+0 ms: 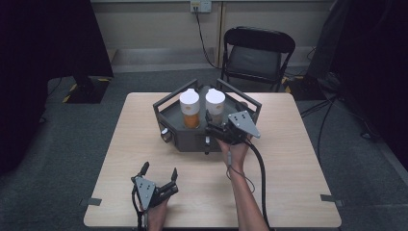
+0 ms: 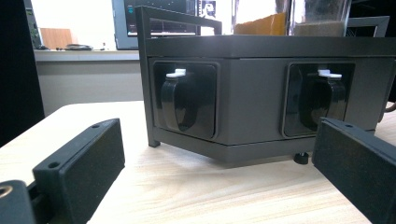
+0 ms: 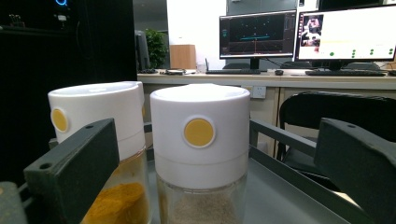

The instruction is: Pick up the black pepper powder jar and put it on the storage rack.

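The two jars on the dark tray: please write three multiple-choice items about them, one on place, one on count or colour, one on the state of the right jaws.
1. Where do the jars stand?
A on the tray
B on the chair
C on the floor

2. Which colour are their lids?
A black
B white
C red

3. How is the right gripper at the nearer jar?
A shut on it
B open before it
C lying flat on the table

Key: 1 A, both rise inside the tray's rails; 2 B, white caps with a yellow dot; 3 B, the jaws stand apart, either side of the jar.
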